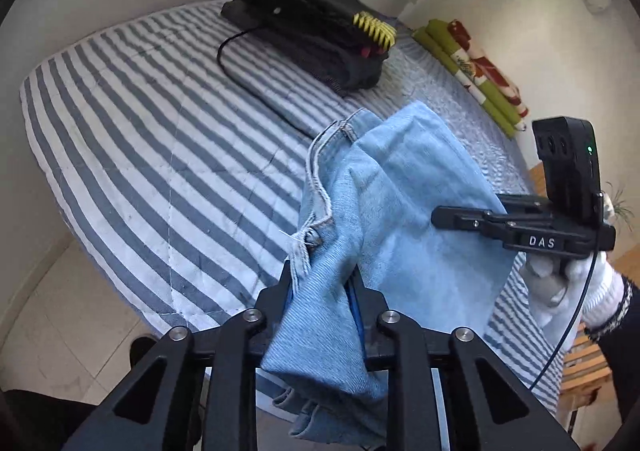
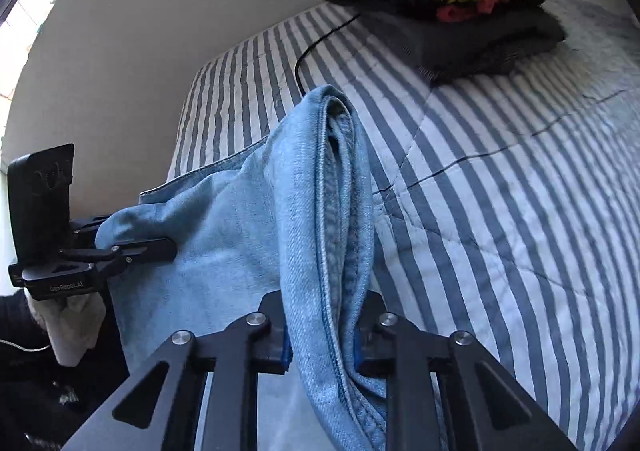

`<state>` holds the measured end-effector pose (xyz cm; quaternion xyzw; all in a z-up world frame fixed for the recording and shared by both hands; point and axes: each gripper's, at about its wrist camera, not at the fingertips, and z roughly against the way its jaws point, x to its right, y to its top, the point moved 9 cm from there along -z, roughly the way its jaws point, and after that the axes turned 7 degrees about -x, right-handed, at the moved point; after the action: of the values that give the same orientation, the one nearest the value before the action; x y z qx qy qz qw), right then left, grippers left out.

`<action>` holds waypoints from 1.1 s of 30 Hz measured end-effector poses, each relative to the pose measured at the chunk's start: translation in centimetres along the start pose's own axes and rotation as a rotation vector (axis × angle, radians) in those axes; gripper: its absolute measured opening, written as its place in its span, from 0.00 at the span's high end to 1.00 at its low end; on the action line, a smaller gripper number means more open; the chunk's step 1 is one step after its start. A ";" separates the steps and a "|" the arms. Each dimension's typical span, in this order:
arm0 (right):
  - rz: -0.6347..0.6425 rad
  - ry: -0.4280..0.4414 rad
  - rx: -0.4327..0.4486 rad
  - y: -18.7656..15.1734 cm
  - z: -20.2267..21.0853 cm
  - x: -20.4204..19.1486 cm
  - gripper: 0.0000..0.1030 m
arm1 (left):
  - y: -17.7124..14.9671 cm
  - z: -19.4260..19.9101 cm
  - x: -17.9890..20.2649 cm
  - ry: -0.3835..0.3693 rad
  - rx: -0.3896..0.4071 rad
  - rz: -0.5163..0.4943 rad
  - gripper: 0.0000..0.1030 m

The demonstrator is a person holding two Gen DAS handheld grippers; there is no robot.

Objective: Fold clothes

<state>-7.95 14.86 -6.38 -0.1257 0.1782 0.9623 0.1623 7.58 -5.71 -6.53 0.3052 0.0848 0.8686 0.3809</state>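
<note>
A pair of light blue jeans (image 1: 400, 191) hangs bunched between both grippers, above the near edge of a striped bed (image 1: 140, 131). My left gripper (image 1: 320, 279) is shut on a frayed, seamed fold of the denim. In the left wrist view my right gripper (image 1: 438, 217) comes in from the right, clamped on the other side of the cloth and held by a white-gloved hand (image 1: 580, 291). In the right wrist view the right gripper (image 2: 324, 307) is shut on a thick rolled fold of the jeans (image 2: 240, 231). There the left gripper (image 2: 170, 249) bites the cloth at the left.
A stack of dark folded clothes (image 1: 316, 31) with yellow and red trim lies at the far end of the bed, a black cable (image 1: 228, 63) trailing from it. A green and red folded item (image 1: 472, 67) lies along the wall side. Tiled floor (image 1: 60, 311) shows at the left.
</note>
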 end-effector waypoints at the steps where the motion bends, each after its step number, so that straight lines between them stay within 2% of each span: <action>1: -0.010 -0.001 0.024 -0.1 1.3 -0.2 0.84 | 0.1 0.8 0.6 -0.010 0.008 -0.013 0.79; 4: -0.064 0.004 0.116 -1.7 5.7 -2.0 0.84 | 1.1 2.9 2.7 -0.055 0.019 -0.048 0.81; 7: -0.115 -0.033 0.195 -4.3 10.2 -3.1 0.84 | 2.2 4.8 5.7 -0.103 0.012 -0.126 0.82; 10: -0.248 -0.027 0.273 -7.9 14.3 -3.0 0.85 | 3.3 6.1 10.6 -0.117 0.004 -0.285 0.82; 12: -0.345 -0.040 0.326 -11.2 16.8 -2.6 0.85 | 4.0 5.9 14.4 -0.142 -0.031 -0.392 0.82; 14: -0.452 -0.031 0.358 -13.8 18.0 -1.6 0.85 | 4.4 4.4 18.5 -0.175 -0.088 -0.497 0.82; 17: -0.606 -0.054 0.396 -18.5 18.7 1.8 0.85 | 4.2 -0.3 23.9 -0.204 -0.198 -0.630 0.82; 19: -0.664 -0.088 0.392 -19.6 17.4 4.7 0.85 | 3.9 -5.8 26.4 -0.149 -0.269 -0.740 0.79; 20: -0.665 -0.144 0.349 -20.3 16.1 7.1 0.83 | 3.8 -8.3 26.9 -0.092 -0.291 -0.793 0.68; 21: -0.697 -0.193 0.315 -20.8 15.0 9.3 0.78 | 4.4 -10.6 26.6 -0.007 -0.296 -0.796 0.61; 22: -0.753 -0.236 0.291 -21.9 14.4 11.6 0.76 | 5.4 -12.3 25.7 0.082 -0.286 -0.764 0.61; 23: -0.788 -0.254 0.281 -22.9 14.0 13.2 0.76 | 6.2 -13.0 24.9 0.111 -0.285 -0.711 0.63; 25: -0.799 -0.244 0.281 -24.2 14.8 14.5 0.76 | 6.7 -12.4 23.6 0.046 -0.287 -0.599 0.61; 28: -0.757 -0.190 0.287 -25.3 15.2 14.2 0.74 | 5.3 -10.2 21.2 -0.016 -0.284 -0.514 0.43; 30: -0.720 -0.145 0.270 -25.4 15.0 14.1 0.66 | 3.0 -9.0 19.4 -0.081 -0.315 -0.426 0.26; 31: -0.703 -0.128 0.260 -25.3 14.6 13.9 0.60 | 1.7 -8.9 19.0 -0.120 -0.340 -0.378 0.24; 33: -0.677 -0.063 0.245 -25.1 13.5 13.1 0.55 | -0.3 -9.2 18.5 -0.159 -0.370 -0.314 0.24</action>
<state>-13.45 45.74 -5.65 -0.1273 0.2353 0.8289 0.4913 -7.44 8.47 -5.42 0.2806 -0.0593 0.7728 0.5661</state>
